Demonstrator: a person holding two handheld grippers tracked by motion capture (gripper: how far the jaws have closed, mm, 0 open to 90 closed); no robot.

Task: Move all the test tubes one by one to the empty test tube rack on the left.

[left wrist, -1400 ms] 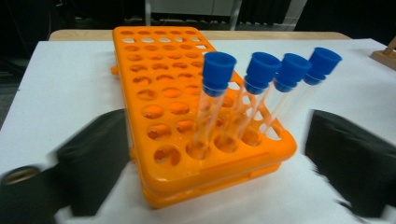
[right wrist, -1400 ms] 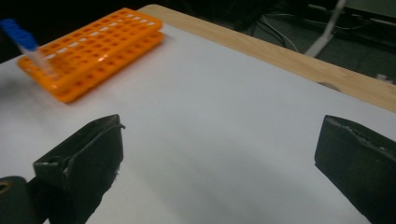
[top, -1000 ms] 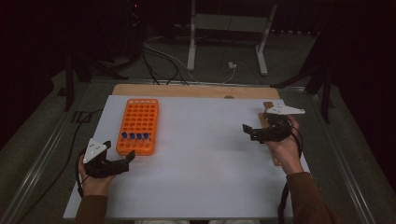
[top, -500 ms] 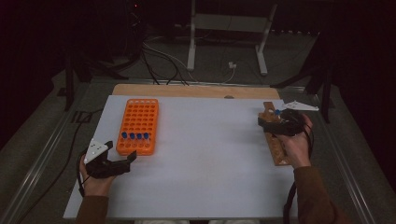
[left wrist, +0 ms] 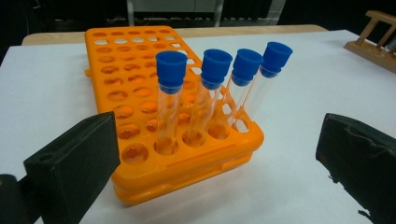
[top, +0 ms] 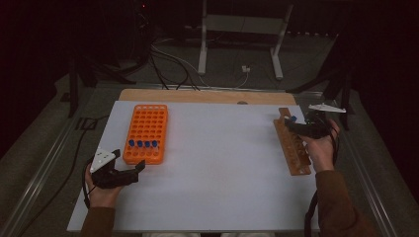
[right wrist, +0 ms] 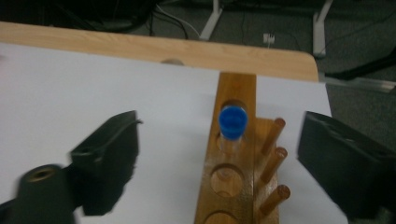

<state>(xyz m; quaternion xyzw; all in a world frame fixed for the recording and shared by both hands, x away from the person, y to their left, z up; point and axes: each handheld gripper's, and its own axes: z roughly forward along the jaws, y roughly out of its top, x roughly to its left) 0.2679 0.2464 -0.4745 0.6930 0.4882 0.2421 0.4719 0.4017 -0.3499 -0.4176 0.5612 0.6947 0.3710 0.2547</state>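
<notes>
An orange rack (top: 148, 131) stands left of centre on the white table and holds a row of several blue-capped tubes (top: 143, 143) near its front. My left gripper (top: 129, 160) rests open just in front of it; in the left gripper view its jaws (left wrist: 217, 140) frame the tubes (left wrist: 170, 70) without touching them. At the right, a wooden rack (top: 294, 148) carries one blue-capped tube (top: 293, 118) at its far end. My right gripper (top: 292, 124) hovers over that end. Its jaws (right wrist: 224, 140) have just been closing, and the tube (right wrist: 232, 122) stands between them untouched.
A white sheet (top: 222, 168) covers the table, with a wooden edge (top: 207, 96) at the back. Wooden pegs (right wrist: 273, 149) line the rack's right side. Beyond the table are a stand's legs (top: 242, 44) and cables on the dark floor.
My right hand has moved right and away, from beside the wooden rack to over its far end. The left hand has stayed put.
</notes>
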